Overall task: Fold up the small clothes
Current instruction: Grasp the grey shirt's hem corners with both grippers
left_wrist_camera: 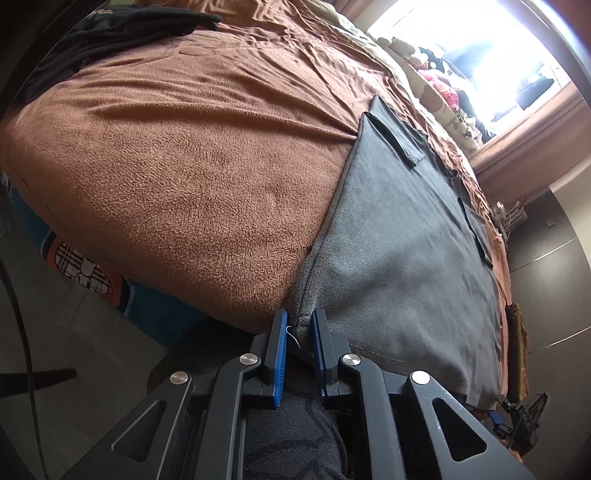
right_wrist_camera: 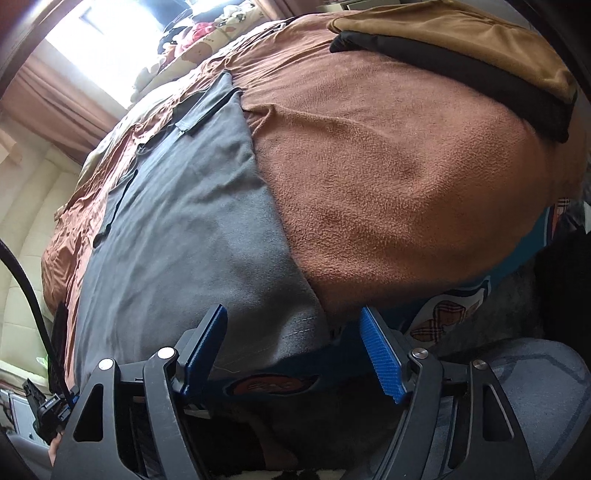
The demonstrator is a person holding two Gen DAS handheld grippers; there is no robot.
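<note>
Daylight floods from the window, blown out to pure white in both my wrist views, no detail in the glare. The brown blanket is evenly lit and sharp, pile texture clear. The grey garment is softer, slightly smeared toward its far end. Deep shade sits under the bed edge and around my jaws at the bottom. Strong fisheye bend: bed bulges, black vignette in the corners. The plush toys near the glare are washed out, hazy.

A bed under a brown fleece blanket fills the room, daylight glaring through the curtained window.
</note>
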